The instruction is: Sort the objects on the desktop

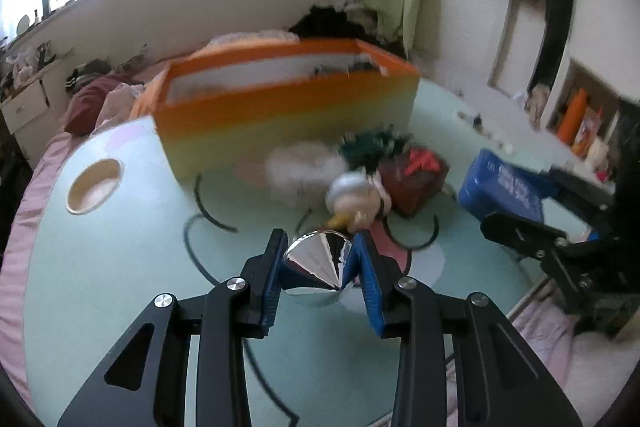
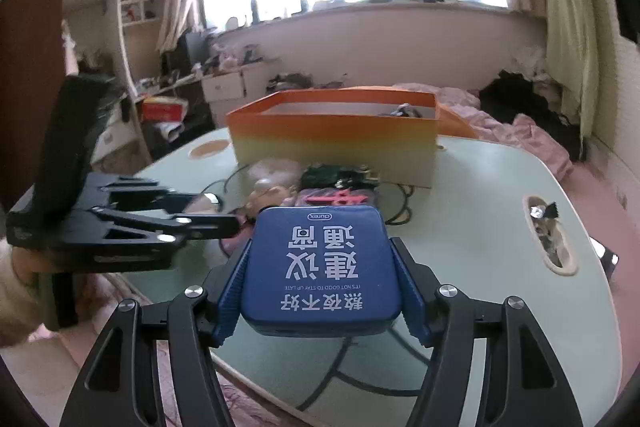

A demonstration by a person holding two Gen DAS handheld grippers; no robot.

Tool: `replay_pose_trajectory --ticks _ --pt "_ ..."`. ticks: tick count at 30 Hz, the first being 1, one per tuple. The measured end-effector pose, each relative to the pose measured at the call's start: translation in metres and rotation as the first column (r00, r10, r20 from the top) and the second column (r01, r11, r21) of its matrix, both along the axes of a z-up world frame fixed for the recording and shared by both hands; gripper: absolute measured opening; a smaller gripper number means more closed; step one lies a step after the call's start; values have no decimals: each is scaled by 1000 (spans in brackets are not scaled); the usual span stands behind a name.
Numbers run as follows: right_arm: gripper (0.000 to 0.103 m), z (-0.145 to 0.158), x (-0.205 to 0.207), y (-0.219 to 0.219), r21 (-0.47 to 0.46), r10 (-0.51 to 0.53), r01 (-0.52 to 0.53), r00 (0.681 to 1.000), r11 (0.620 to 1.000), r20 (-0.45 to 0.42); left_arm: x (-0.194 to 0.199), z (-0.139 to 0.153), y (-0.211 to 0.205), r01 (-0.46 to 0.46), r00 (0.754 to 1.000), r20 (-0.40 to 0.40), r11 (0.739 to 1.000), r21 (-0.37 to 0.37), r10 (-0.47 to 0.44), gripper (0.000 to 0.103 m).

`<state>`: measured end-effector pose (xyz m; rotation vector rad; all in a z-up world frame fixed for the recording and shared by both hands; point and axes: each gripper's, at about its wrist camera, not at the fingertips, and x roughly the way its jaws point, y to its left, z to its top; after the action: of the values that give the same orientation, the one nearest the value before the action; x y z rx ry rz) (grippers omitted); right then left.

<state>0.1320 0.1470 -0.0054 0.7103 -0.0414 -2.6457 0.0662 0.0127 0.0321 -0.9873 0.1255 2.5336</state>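
My left gripper (image 1: 320, 259) is shut on a shiny silver cone (image 1: 318, 263) and holds it above the pale green table (image 1: 120, 267). My right gripper (image 2: 320, 267) is shut on a blue box with white Chinese lettering (image 2: 320, 267); that box also shows in the left wrist view (image 1: 504, 183). An orange-to-green open box (image 1: 280, 115) stands at the back of the table, also seen in the right wrist view (image 2: 336, 143). In front of it lie a white fluffy item (image 1: 300, 167), a small duck-like figure (image 1: 354, 197), a dark green tuft (image 1: 372, 143) and a dark red pouch (image 1: 412, 179).
The table has an oval cut-out at the left (image 1: 94, 185) and another at the right (image 2: 550, 235) holding small items. A pink bed with clothes (image 1: 100, 99) lies behind. The left gripper's body (image 2: 120, 223) reaches in from the left of the right wrist view.
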Motion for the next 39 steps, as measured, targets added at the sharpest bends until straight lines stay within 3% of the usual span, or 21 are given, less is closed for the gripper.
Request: replay_pose_trajectory --ticks 5,9,11,13,16,19,21,23,27,28,30,32,33,34,39 --pt "66 37 -28 14 -81 -28 30 999 996 23 -24 39 -7 -7 998 -61 997 80 12 36" --pt "66 75 -93 23 -170 -69 82 994 982 85 -74 68 -5 -60 992 -103 983 176 79 38" --pt "66 81 -133 15 -166 -84 105 988 980 131 -100 68 -2 -109 989 -78 974 200 127 73" --pt "68 76 -164 5 -152 -66 95 980 984 187 -109 62 -7 -157 982 -66 956 248 178 74" --pt "68 64 -171 10 -199 -106 157 964 967 243 -96 50 -18 -140 987 -30 948 285 155 74" --pt "70 57 -139 21 -269 -86 137 977 953 194 -70 40 -23 -117 991 -33 966 231 128 74" --pt "73 58 -111 22 -224 -113 143 983 964 144 -47 27 -17 -91 995 -26 988 125 95 74" --pt "82 54 -85 19 -180 -123 151 980 972 157 -30 14 -9 -56 998 -4 997 62 56 74" --pt "83 31 -36 -5 -23 -104 110 975 994 196 -9 -20 11 8 992 122 1000 2 -8 75" --pt "83 23 -27 -11 38 -122 117 973 992 194 -1 -21 16 -13 998 66 999 -33 15 80" --pt "86 6 -19 -20 141 -169 140 961 980 221 5 -25 23 -66 997 41 992 -108 70 83" --pt "88 -8 -19 -19 180 -190 148 952 972 242 4 -27 18 -101 994 42 991 -89 105 89" --pt "100 -13 -19 -20 218 -213 163 949 962 231 4 -29 15 -122 991 40 989 -87 126 94" --pt "103 -14 -18 -18 209 -214 167 949 963 230 2 -31 11 -156 986 38 983 -94 161 102" --pt "103 -11 -10 -20 207 -207 164 956 964 206 0 -32 8 -164 985 34 982 -90 168 103"
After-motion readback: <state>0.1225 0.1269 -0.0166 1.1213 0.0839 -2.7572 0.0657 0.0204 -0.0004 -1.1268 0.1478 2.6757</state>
